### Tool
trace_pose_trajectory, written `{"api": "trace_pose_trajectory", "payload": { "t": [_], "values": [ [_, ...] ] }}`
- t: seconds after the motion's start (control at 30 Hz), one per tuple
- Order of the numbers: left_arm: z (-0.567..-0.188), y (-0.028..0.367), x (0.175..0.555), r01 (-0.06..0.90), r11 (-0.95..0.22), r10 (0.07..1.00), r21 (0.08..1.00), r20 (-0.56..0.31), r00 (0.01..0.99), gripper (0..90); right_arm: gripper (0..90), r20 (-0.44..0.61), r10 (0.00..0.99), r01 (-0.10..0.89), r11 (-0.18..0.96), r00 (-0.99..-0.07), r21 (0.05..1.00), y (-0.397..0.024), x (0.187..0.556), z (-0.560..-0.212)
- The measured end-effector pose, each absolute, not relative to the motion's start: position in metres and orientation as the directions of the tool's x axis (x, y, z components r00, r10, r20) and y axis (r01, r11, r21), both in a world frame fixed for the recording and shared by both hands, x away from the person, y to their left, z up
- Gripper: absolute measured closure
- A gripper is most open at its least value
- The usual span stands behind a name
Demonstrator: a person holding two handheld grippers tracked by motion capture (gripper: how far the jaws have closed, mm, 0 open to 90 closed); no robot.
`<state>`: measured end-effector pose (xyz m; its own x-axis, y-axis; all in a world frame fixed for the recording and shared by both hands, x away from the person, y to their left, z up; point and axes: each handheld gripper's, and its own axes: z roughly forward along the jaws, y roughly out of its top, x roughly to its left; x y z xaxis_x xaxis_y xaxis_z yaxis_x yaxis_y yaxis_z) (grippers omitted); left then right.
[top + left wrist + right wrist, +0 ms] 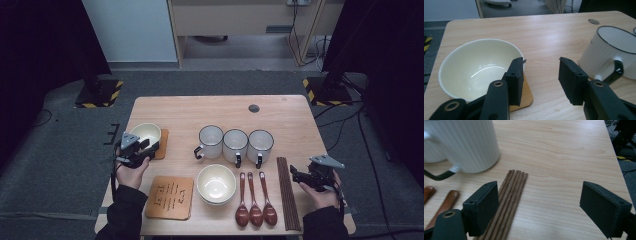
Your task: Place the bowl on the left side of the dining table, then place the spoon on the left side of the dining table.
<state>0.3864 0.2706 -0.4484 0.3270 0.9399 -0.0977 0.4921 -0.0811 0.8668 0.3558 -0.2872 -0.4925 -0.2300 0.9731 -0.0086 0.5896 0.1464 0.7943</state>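
Note:
My left gripper (150, 148) hovers at the table's left, right beside a cream bowl (146, 134) that sits on a small brown coaster (163, 145). In the left gripper view its jaws (542, 62) stand open over bare wood, the left jaw close to the bowl (479, 67) rim and coaster (527, 96). My right gripper (294, 175) is held at the right edge next to a bundle of dark chopsticks (288, 192). Its jaws (540, 188) gape wide with nothing between them, the chopsticks (510, 200) lying under the left jaw.
Three white mugs (235, 145) stand in a row mid-table; one mug (614, 52) is near my left gripper, another mug (466, 145) near my right. A second bowl (216, 184), a printed brown mat (170, 197) and three wooden spoons (255, 200) lie along the front.

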Motion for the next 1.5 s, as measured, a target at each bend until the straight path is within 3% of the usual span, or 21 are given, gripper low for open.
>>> {"api": "trace_pose_trajectory", "payload": {
  "t": [0.33,1.5],
  "values": [
    [-0.457,0.261,0.374,0.49,-0.101,0.933,0.866,-0.089,0.349,44.1,22.0,0.022,0.954,0.583,0.164,-0.298,0.796,-0.265,0.336,-0.479],
    [-0.501,0.24,0.371,0.577,-0.251,0.906,0.778,-0.021,0.422,34.7,31.1,0.02,0.887,0.592,0.29,-0.461,0.752,-0.215,0.302,-0.491]
  ]
}}
